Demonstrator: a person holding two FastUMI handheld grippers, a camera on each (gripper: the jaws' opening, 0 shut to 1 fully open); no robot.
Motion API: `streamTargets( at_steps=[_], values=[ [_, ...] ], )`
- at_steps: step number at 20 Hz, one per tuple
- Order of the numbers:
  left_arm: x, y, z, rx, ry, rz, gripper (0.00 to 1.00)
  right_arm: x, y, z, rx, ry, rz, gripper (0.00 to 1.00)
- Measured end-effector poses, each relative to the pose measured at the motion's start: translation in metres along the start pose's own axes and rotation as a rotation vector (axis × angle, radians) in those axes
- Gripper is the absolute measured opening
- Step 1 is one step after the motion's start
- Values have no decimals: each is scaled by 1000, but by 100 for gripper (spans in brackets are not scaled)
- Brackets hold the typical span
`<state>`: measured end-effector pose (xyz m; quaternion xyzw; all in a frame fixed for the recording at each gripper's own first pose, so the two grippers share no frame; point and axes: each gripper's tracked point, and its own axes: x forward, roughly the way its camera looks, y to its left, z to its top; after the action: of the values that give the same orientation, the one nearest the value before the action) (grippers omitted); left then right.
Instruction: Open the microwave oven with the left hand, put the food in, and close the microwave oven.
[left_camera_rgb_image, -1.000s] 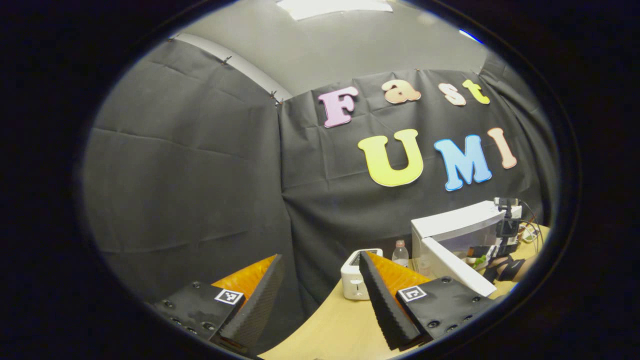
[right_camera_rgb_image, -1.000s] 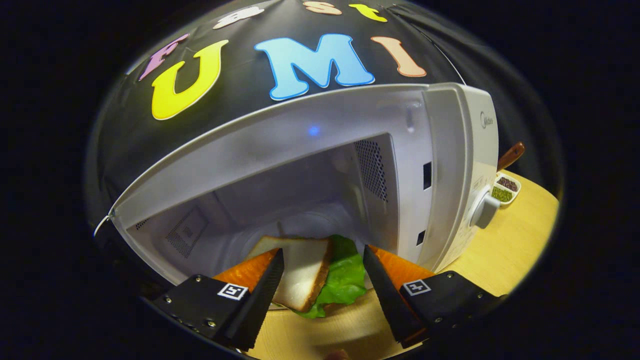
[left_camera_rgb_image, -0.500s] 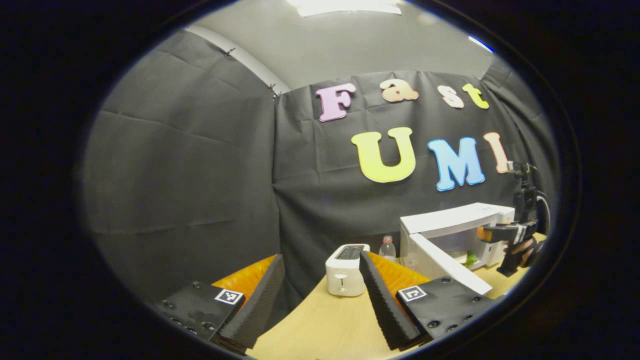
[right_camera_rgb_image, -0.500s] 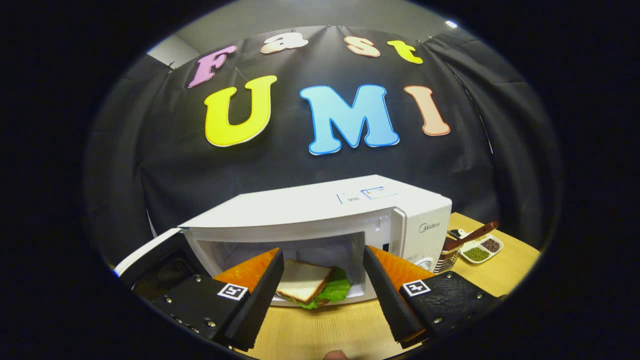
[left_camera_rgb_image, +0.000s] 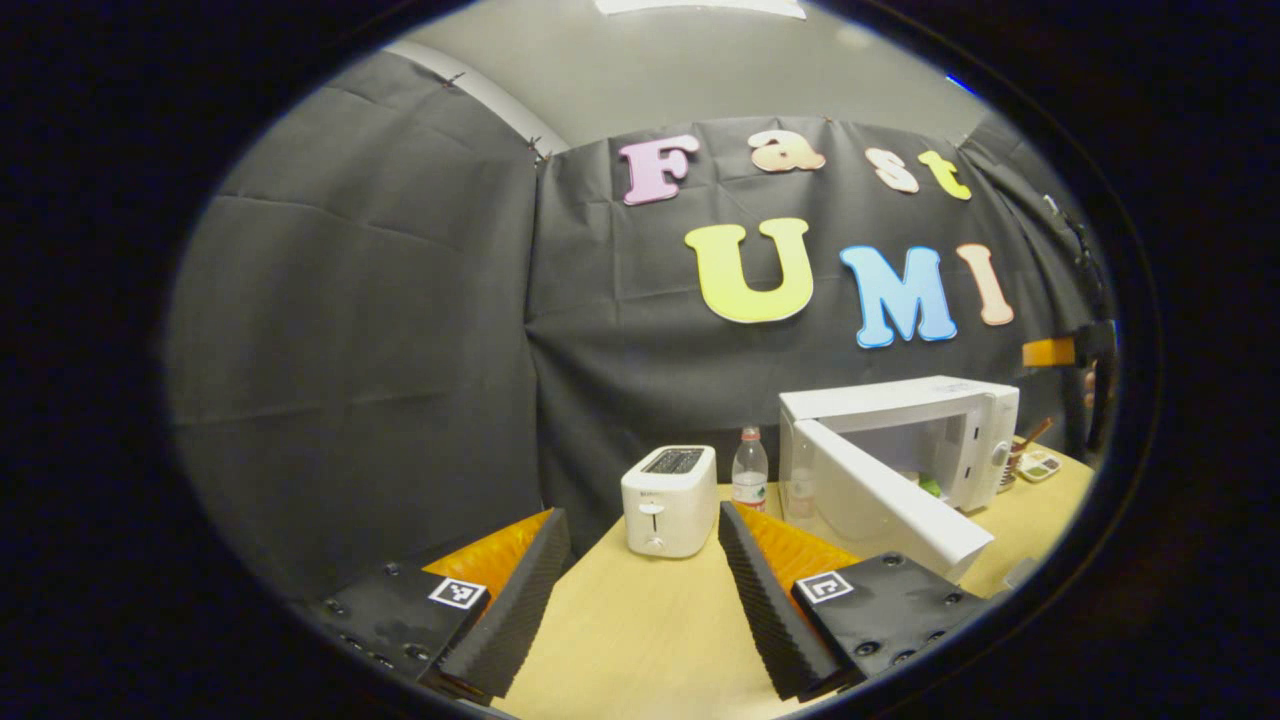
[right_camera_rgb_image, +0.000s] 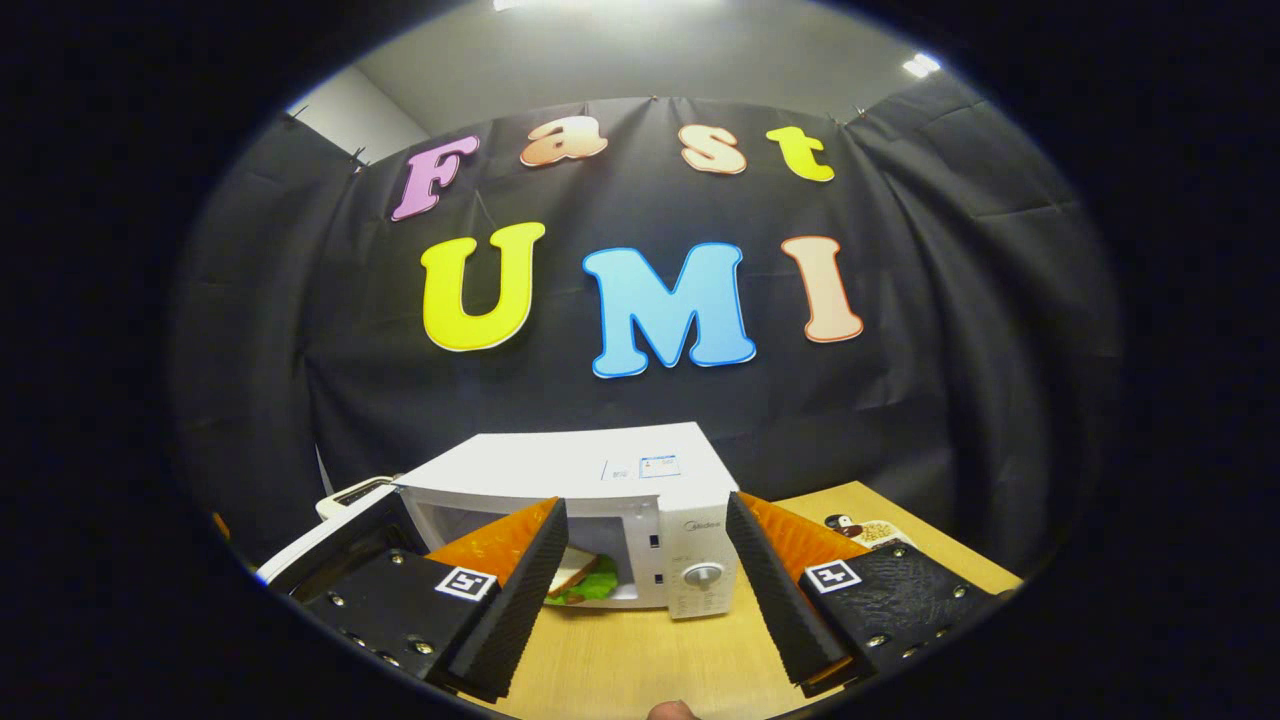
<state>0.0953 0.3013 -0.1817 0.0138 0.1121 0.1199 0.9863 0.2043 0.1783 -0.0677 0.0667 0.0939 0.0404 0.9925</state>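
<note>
Your left gripper (left_camera_rgb_image: 640, 590) is spread wide and holds nothing, hovering low over the desk (left_camera_rgb_image: 640, 640) near its front edge. Past its fingers stand a toaster (left_camera_rgb_image: 668, 500) and, just behind it, a bottle (left_camera_rgb_image: 748, 470). Beyond those sits the microwave (left_camera_rgb_image: 900, 400) with its door (left_camera_rgb_image: 885, 510) swung out toward you, well apart from the gripper.

Your right gripper (right_camera_rgb_image: 645, 590) is also spread and empty, pulled back from the microwave (right_camera_rgb_image: 580, 470) and facing its front. Between its fingers you look straight at the oven mouth, where the sandwich (right_camera_rgb_image: 585, 580) lies inside the cavity: a slice of bread with green lettuce under it. The door (right_camera_rgb_image: 330, 530) stands open at the left. The dial (right_camera_rgb_image: 703, 574) on the control panel is near the right finger but not touched.

As for progress, the door is open and the food is in, so two of the three steps look done. What is left for you is closing the door, and the left gripper seems the one placed for it: you would need to bring it across past the toaster to the outer face of the door and push it home.

At the far right end of the desk, in the left gripper view, a small divided dish (left_camera_rgb_image: 1038, 463) holds something I cannot tell, too small to make out
</note>
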Motion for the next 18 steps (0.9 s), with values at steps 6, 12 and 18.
streamTargets(
  at_steps=[6, 12, 18],
  values=[
    [-8, -31, -43, -75, 113, -18, 52, -21, -58, 36, -14, -35, -35, 96],
    [-22, -54, -65, -64, 167, 20, 6, -35, -84, 54, 11, -55, -15, 96],
    [-34, -89, -64, -23, 190, -28, 7, -54, -109, 56, -12, -68, 16, 96]
  ],
)
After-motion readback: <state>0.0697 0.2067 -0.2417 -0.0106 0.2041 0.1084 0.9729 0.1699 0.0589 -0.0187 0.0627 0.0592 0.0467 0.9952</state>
